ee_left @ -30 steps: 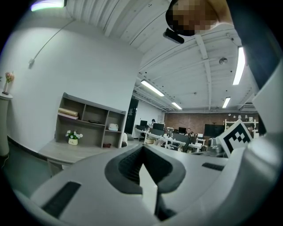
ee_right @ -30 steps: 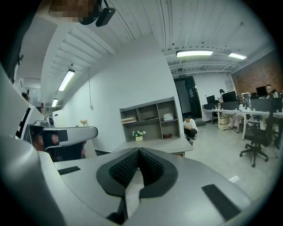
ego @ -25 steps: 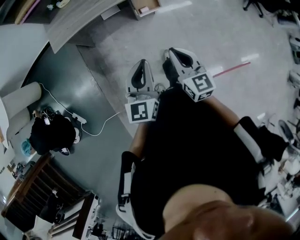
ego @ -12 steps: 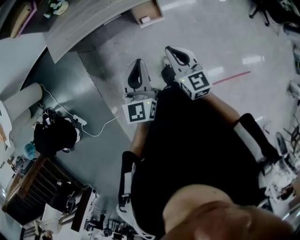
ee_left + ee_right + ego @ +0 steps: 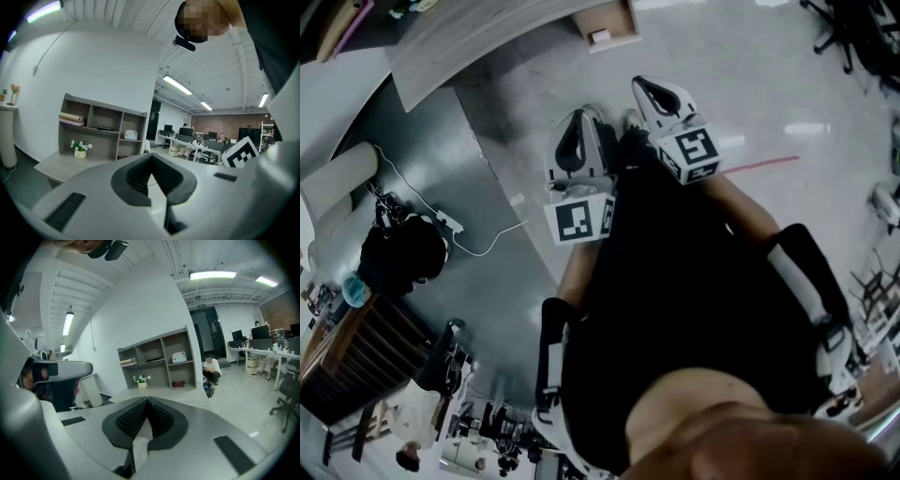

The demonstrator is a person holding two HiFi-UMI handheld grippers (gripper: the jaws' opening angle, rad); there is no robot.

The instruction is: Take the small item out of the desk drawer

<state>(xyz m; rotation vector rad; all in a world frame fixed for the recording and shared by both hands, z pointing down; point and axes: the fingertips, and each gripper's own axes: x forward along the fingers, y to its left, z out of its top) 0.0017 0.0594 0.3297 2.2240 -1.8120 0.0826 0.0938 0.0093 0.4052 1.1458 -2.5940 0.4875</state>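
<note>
Ahead of both sets of jaw tips, apart from them: desk (image 5: 478,33) with open wooden drawer (image 5: 609,21), small pale item (image 5: 600,37) lying inside. Left gripper (image 5: 151,159): pressed together, nothing between. Right gripper (image 5: 146,401): closed tight too, empty. Side by side above floor (image 5: 750,84).

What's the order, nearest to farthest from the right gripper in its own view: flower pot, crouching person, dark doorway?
From the right gripper:
1. Flower pot, on the desk, left of centre.
2. Crouching person, on the floor right of the shelf.
3. Dark doorway, in the back wall behind the person.
</note>
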